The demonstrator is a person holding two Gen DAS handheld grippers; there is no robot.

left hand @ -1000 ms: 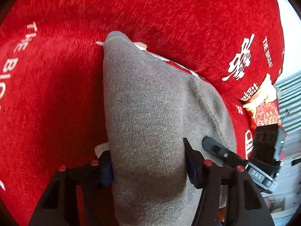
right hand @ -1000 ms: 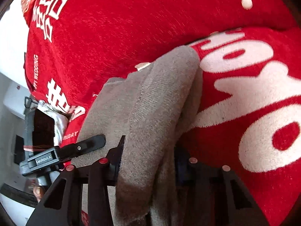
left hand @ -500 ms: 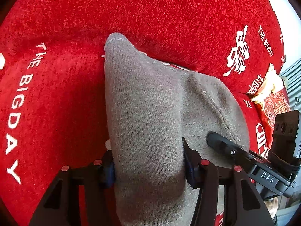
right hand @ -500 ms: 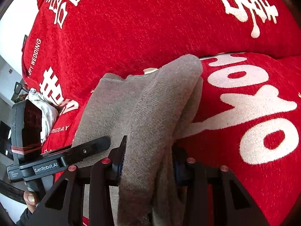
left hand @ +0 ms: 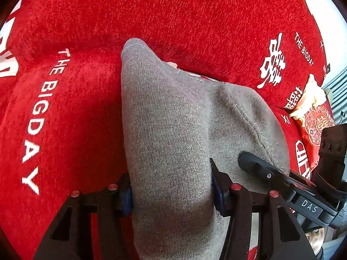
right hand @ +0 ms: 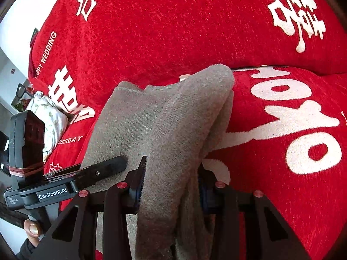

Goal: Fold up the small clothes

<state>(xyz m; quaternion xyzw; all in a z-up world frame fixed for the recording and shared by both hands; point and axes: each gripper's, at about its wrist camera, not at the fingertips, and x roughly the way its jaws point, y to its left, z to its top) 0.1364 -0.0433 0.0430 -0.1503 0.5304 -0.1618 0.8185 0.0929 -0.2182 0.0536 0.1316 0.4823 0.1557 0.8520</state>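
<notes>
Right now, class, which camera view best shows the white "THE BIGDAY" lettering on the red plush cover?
The left wrist view: the "THE BIGDAY" lettering on the red plush cover reads large and whole. The right wrist view shows only a small, partly hidden copy.

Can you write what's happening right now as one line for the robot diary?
step: folding | left tongs: shut on grey garment | right tongs: shut on grey garment | garment: lifted over red cover

The garment (left hand: 173, 134) hangs over the sofa seat (left hand: 71, 112), before the backrest (left hand: 173, 17); a packet (left hand: 312, 117) lies at the seat's right edge.
</notes>
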